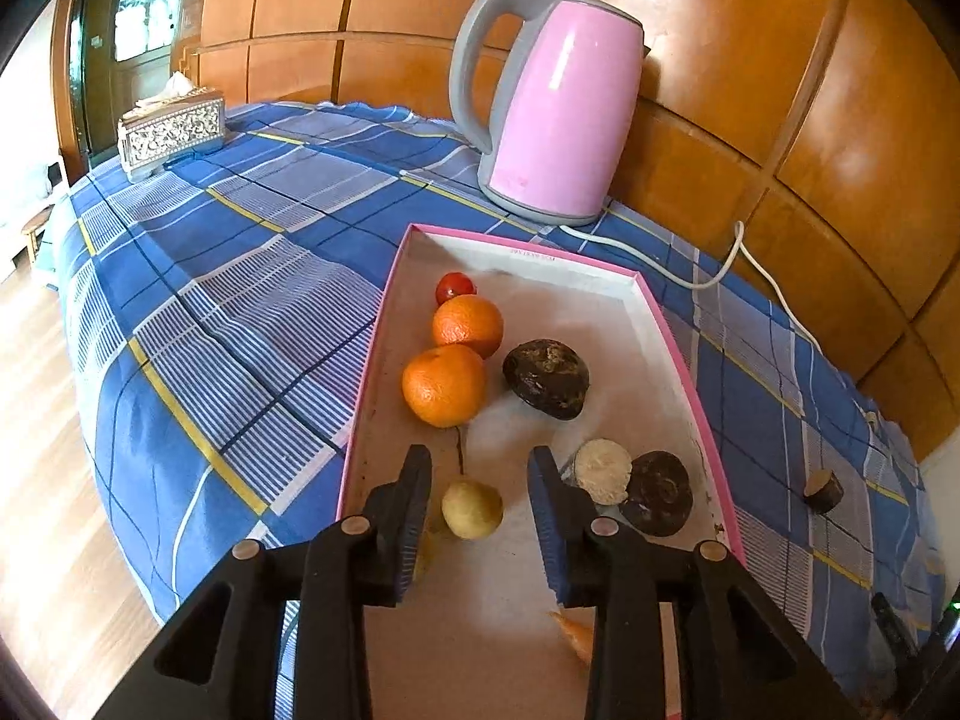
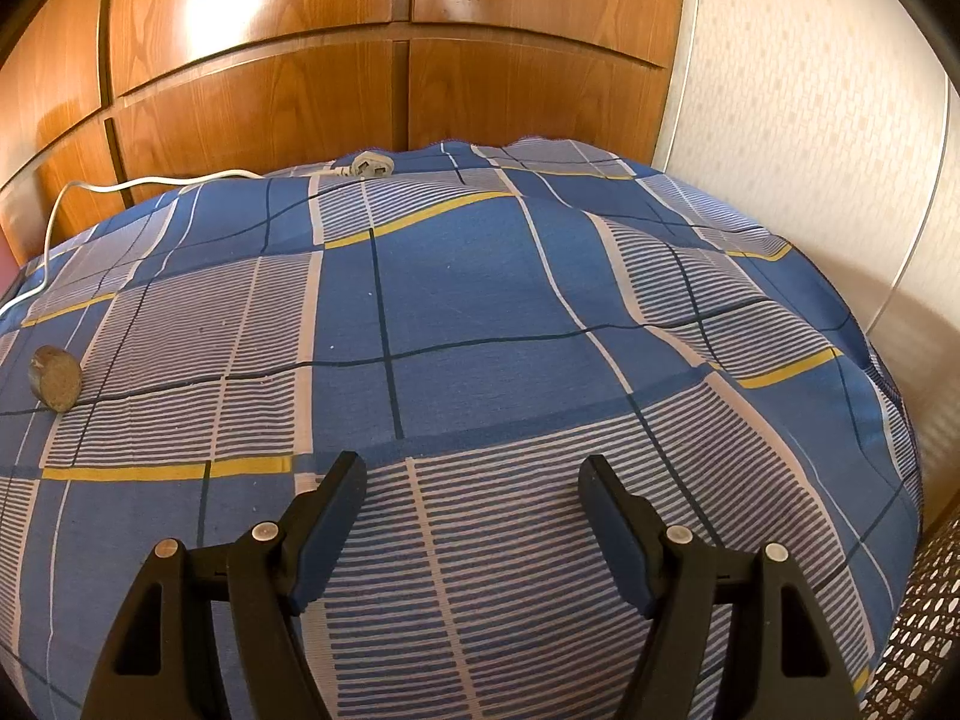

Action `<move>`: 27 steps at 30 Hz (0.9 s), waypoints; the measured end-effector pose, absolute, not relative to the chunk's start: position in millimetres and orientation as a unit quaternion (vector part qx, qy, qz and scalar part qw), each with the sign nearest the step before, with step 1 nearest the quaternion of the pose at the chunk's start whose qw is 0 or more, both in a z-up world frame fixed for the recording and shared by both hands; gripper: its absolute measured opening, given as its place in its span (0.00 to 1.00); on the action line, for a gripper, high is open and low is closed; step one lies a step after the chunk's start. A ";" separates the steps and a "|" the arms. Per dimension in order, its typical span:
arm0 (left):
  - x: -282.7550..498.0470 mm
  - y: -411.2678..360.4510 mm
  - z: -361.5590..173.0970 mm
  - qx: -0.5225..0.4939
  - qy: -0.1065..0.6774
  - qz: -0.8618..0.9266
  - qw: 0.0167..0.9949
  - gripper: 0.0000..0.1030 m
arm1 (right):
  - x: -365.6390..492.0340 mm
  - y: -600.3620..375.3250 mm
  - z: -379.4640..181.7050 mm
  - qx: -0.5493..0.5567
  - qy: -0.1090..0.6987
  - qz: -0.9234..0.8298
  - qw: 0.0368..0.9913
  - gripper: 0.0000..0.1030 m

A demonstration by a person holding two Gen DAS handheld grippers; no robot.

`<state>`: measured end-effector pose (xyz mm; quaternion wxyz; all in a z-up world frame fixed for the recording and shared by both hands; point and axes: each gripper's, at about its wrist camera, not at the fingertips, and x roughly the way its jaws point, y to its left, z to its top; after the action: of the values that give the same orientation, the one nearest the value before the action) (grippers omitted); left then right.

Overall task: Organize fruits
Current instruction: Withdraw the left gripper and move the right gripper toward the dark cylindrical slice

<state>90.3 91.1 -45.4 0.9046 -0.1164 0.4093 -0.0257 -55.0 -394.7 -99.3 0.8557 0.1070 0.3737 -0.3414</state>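
Note:
A pink-rimmed tray (image 1: 672, 324) lies on the blue checked cloth. In it are a small red fruit (image 1: 455, 287), two oranges (image 1: 468, 324) (image 1: 444, 385), a dark brown fruit (image 1: 546, 379), a cut dark piece with a pale face (image 1: 603, 471), another dark piece (image 1: 659, 493), and a small yellow fruit with a stem (image 1: 472, 508). My left gripper (image 1: 480, 462) is open, its fingers on either side of the yellow fruit, apart from it. My right gripper (image 2: 472, 471) is open and empty above bare cloth. A brown cut piece (image 2: 55, 384) lies on the cloth, also in the left wrist view (image 1: 823, 491).
A pink kettle (image 1: 558, 108) stands behind the tray, its white cord (image 1: 708, 282) running to a plug (image 2: 372, 165) by the wooden wall. A tissue box (image 1: 171, 132) sits at the far left. An orange tip (image 1: 573, 630) shows under my left gripper. The table edge drops at left.

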 end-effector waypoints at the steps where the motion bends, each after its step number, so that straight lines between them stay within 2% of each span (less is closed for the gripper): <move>1: 89.3 91.4 -44.2 -0.117 0.407 -0.025 0.906 0.42 | -55.1 -394.8 -99.3 0.107 0.374 -0.341 0.856 0.72; 5: 82.8 92.0 -36.7 -0.113 0.391 -0.016 0.913 0.49 | -55.5 -394.9 -99.1 0.107 0.373 -0.341 0.856 0.72; 7: 80.7 92.8 -34.1 -0.112 0.387 -0.012 0.915 0.58 | -55.6 -395.0 -99.0 0.107 0.373 -0.341 0.856 0.72; 10: 75.0 95.1 -30.4 -0.117 0.381 -0.008 0.917 0.62 | -55.9 -395.2 -98.9 0.108 0.373 -0.341 0.856 0.72; 15: 65.6 99.5 -27.0 -0.123 0.375 0.005 0.919 0.77 | -56.5 -395.7 -98.8 0.109 0.373 -0.340 0.856 0.72; 18: 58.8 103.9 -26.5 -0.130 0.372 0.015 0.919 0.81 | -56.5 -395.6 -98.9 0.110 0.373 -0.340 0.856 0.72; 21: 51.2 108.6 -26.0 -0.127 0.368 0.033 0.921 0.89 | -56.2 -395.8 -98.8 0.110 0.374 -0.340 0.856 0.72; 27: 42.3 114.8 -32.5 -0.125 0.371 0.048 0.919 0.90 | -48.3 -395.9 -93.8 0.106 0.393 -0.341 0.847 0.72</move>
<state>42.3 114.8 -32.5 0.9188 -0.1249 0.3712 0.0481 -48.3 -395.9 -93.8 0.8475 0.1062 0.3928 -0.3409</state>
